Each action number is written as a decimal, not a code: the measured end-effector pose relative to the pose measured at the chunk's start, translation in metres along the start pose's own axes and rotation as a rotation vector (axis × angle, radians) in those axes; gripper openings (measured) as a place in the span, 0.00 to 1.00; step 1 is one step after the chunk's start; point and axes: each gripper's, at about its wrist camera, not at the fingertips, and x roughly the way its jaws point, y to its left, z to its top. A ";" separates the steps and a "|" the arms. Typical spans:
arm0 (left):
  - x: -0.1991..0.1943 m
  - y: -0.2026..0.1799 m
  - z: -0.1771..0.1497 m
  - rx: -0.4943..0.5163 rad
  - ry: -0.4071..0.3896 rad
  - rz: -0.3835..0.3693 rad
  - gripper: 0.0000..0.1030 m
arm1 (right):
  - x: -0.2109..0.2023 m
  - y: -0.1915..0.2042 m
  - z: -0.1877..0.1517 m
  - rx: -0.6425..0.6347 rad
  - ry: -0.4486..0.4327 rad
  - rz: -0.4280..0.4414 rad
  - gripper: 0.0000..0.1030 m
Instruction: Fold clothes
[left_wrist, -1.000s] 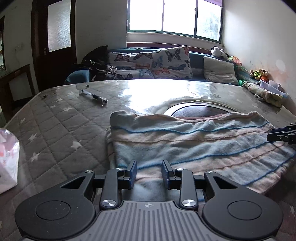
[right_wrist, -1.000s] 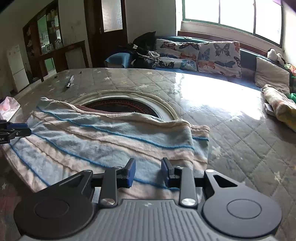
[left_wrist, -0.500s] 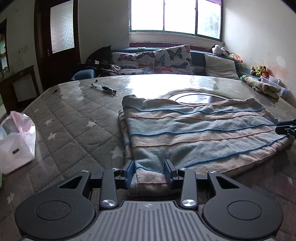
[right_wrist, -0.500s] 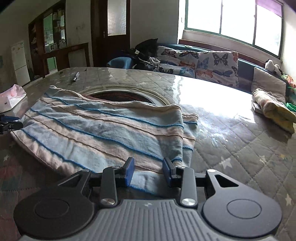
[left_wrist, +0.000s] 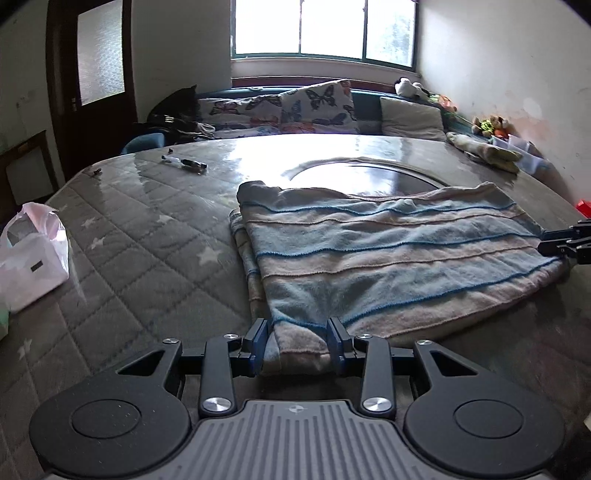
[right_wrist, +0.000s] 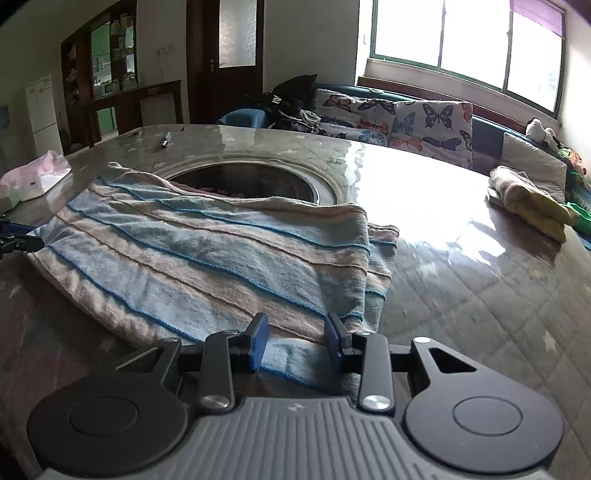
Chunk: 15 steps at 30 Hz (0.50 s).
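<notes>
Now the striped blanket (left_wrist: 388, 254) lies folded on the worktop (left_wrist: 129, 240) near its front edge, long axis running left-right btwn both hands. Left gripper (left_wrist: 297, 341) sits at its near-left corner, right gripper (right_wrist: 297, 338) at near-right. Both sets of fingers partly apart w/ cloth bunched between; whether clamped, can't tell.

The left gripper (left_wrist: 297, 345) is angled downward, with its jaws partly apart and cloth gathered between the pads. The right gripper (right_wrist: 297, 341) is pitched likewise, with its jaws partly apart and cloth lying between them.
</notes>
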 end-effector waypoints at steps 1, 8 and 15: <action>-0.003 -0.001 -0.002 0.001 0.002 -0.005 0.37 | -0.005 0.000 -0.003 0.002 0.001 0.001 0.33; -0.013 -0.010 -0.010 0.016 0.013 -0.030 0.37 | -0.031 0.005 -0.023 0.007 0.013 -0.002 0.33; -0.021 -0.015 -0.017 0.034 0.018 -0.052 0.37 | -0.050 -0.009 -0.033 0.118 0.001 0.032 0.32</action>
